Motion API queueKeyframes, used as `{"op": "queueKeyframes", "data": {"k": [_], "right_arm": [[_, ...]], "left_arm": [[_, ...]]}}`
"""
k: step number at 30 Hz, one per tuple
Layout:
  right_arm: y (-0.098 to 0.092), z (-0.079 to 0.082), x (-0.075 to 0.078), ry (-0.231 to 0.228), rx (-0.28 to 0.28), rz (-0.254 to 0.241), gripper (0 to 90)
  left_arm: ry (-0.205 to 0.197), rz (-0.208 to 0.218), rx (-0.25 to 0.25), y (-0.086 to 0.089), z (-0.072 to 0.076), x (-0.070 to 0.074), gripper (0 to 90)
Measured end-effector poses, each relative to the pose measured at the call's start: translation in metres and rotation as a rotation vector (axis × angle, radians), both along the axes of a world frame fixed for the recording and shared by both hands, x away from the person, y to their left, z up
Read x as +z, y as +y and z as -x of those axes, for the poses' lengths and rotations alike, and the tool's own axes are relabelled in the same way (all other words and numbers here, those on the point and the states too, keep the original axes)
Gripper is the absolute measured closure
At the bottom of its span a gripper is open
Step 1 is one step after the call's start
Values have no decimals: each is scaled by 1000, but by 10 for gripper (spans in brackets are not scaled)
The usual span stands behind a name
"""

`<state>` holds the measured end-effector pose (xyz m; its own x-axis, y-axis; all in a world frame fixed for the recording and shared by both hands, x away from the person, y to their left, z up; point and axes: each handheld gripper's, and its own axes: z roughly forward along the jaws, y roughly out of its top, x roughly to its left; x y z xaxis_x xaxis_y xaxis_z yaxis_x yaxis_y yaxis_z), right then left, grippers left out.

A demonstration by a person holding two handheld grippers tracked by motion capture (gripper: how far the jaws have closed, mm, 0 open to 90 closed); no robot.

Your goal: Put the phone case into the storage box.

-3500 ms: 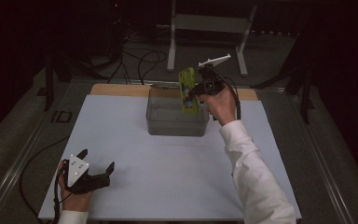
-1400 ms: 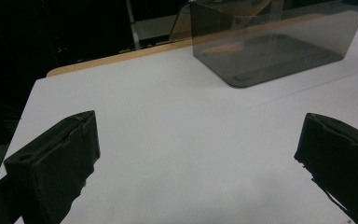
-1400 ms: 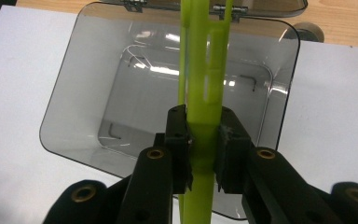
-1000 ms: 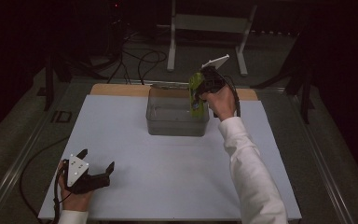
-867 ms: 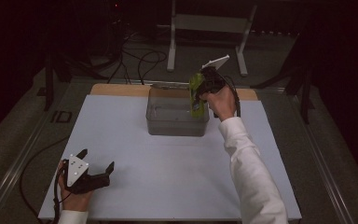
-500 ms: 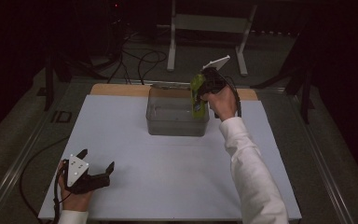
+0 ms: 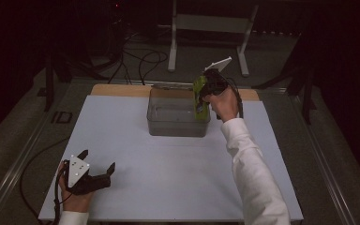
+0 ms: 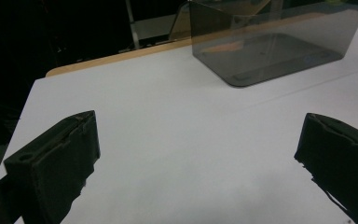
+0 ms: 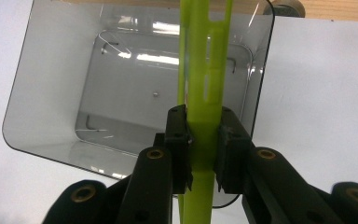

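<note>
A flat lime-green plastic piece with slots (image 9: 204, 79) is clamped edge-on between the jaws of my right gripper (image 9: 204, 140), which is shut on it. In the high view that gripper (image 7: 205, 91) holds the green piece (image 7: 199, 96) above the right side of a clear grey plastic bin (image 7: 178, 126). Looking down, the bin (image 9: 42, 79) appears to have nothing inside. My left gripper (image 7: 96, 164) rests on the white table near the front left corner, open, with nothing between its jaws (image 8: 196, 154).
The white tabletop (image 7: 168, 173) has a wooden strip (image 7: 117, 90) along its far edge. Behind the table stand a metal stand (image 7: 206, 28) and cables on the floor (image 7: 140, 61). The bin (image 8: 270, 42) sits well ahead of the left gripper.
Since the earliest frame the right gripper has shifted slightly right with the green piece, to the bin's right side. Over the last second nothing visibly moved.
</note>
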<state>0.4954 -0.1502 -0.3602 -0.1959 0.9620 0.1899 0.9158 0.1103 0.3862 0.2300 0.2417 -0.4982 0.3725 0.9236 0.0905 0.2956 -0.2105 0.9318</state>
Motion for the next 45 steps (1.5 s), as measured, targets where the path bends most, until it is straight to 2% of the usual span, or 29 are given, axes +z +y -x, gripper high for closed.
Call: {"op": "queueKeyframes", "data": {"k": [35, 45], "right_arm": [[-6, -2, -16, 25, -24, 5, 777], [-5, -3, -19, 26, -29, 19, 776]], "left_arm": [[-2, -1, 1, 0, 0, 0, 0], [-3, -1, 2, 0, 0, 0, 0]]}}
